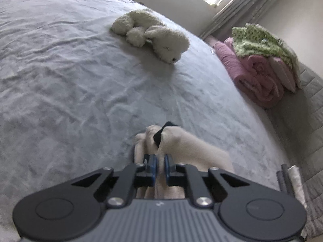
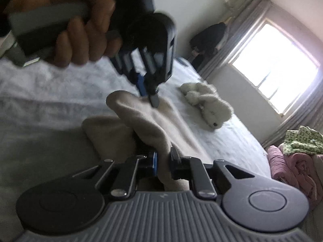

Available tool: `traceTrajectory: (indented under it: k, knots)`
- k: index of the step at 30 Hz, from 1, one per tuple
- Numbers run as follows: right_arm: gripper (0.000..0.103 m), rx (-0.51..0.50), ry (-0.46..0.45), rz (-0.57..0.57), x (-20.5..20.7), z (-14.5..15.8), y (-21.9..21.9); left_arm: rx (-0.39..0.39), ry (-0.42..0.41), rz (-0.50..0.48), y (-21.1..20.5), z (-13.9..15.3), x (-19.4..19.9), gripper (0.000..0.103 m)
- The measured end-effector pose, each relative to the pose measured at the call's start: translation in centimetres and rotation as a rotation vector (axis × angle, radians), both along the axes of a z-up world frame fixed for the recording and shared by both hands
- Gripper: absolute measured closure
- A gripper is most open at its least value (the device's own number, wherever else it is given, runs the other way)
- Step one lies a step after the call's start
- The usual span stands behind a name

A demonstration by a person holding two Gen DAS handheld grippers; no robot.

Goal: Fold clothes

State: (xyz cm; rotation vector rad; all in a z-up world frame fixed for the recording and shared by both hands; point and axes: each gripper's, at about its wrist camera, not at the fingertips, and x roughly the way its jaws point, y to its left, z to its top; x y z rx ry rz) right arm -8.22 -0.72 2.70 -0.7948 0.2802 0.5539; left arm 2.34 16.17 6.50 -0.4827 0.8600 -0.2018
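Still early in the fold, by the look of it. Beige garment bunched and lifted off the grey bed cover, no flat layer and no clean crease anywhere. Left gripper nearly closed, blue pads pinching a ridge of the cloth. Right gripper also almost closed, a thick fold of the same cloth clamped between its jaws. Left hand wrapped round its handle, seen from the right wrist view. Left to do, probably: spreading the piece out, bringing edges together, laying it down.

Kind of garment not possible to tell; only a soft lump and one loose corner visible. Small black part on the cloth, maybe a tag or strap, too blurred to name. Lower part of the garment hidden under both gripper bodies. White plush toy further up the bed, well apart. Pink blanket and green patterned cloth piled beside the bed, perhaps more items waiting, not sure.
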Motion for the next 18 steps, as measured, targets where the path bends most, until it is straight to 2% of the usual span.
traceTrajectory:
  k: [3, 5, 11, 16, 18]
  knots:
    - [0.087, -0.057, -0.001, 0.015, -0.1, -1.8, 0.3, 0.062, 0.015, -0.008, -0.7, -0.8, 0.1, 0.094]
    - [0.087, -0.064, -0.007, 0.019, -0.3, -2.0, 0.4, 0.075, 0.009, -0.009, -0.8, -0.8, -0.1, 0.094]
    - [0.086, -0.052, 0.016, 0.056, -0.5, -2.2, -0.3, 0.116, 0.005, -0.018, -1.0, -0.7, -0.6, 0.094]
    - [0.086, -0.042, 0.026, 0.078, -0.9, -2.6, -0.7, 0.222, -0.025, -0.042, -2.0, -0.1, -1.6, 0.093]
    - [0.086, -0.026, 0.035, 0.080, -0.8, -2.6, -0.9, 0.224, -0.014, -0.039, -2.1, -0.3, -1.2, 0.093]
